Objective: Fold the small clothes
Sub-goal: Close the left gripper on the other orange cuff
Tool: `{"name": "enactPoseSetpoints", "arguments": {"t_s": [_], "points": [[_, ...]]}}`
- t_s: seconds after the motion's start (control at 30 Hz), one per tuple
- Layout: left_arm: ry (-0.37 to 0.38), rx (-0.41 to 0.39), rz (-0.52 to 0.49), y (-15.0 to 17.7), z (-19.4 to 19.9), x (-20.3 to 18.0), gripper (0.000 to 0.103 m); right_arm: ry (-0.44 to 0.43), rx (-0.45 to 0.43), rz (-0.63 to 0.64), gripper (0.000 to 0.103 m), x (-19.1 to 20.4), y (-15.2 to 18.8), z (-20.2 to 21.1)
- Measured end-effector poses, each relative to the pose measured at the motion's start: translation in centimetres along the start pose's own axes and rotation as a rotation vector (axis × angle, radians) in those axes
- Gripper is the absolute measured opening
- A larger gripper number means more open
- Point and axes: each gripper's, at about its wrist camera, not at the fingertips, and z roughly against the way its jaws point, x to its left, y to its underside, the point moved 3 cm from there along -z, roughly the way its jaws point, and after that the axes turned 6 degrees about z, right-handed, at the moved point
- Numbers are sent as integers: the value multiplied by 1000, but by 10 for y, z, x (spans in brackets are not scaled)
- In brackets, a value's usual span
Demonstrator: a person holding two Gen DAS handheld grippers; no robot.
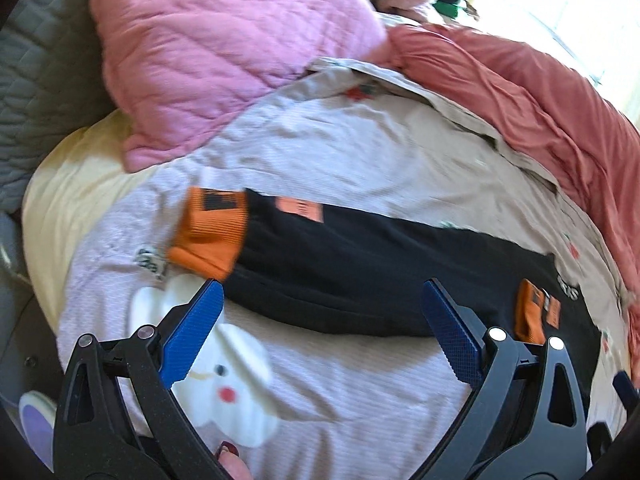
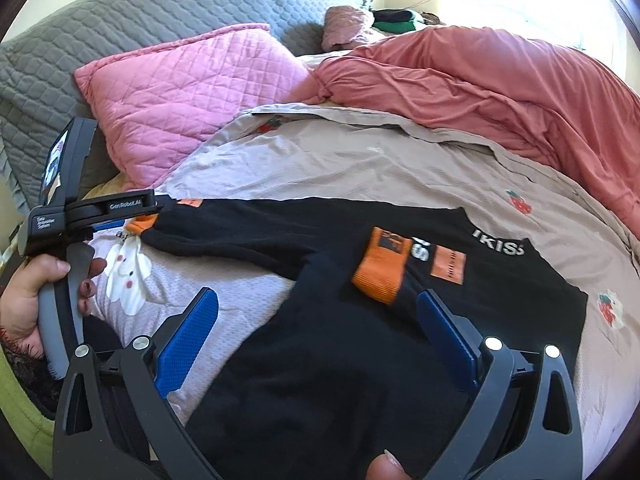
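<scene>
- The black sweatshirt (image 2: 320,320) lies flat on the bed (image 2: 360,160), filling the lower centre of the right wrist frame.
- Right gripper (image 2: 318,312) hovers spread directly over its body.
- Left gripper (image 1: 324,304), also spread, is at the outstretched sleeve, whose long axis runs leftward to the orange cuff (image 1: 210,232).

shirt (image 2: 320,320) on bedsheet (image 2: 360,160), pillow (image 2: 188,92) behind
</scene>
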Motion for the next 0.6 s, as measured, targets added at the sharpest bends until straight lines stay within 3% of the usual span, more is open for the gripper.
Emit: {"name": "enactPoseSetpoints", "arguments": {"t_s": [0.43, 0.6], "points": [[-59, 16, 187, -9, -20, 64, 93, -52, 17, 83, 99, 50, -19, -29], [-54, 24, 240, -11, -37, 75, 76, -69, 33, 68, 99, 55, -13, -37]]}}
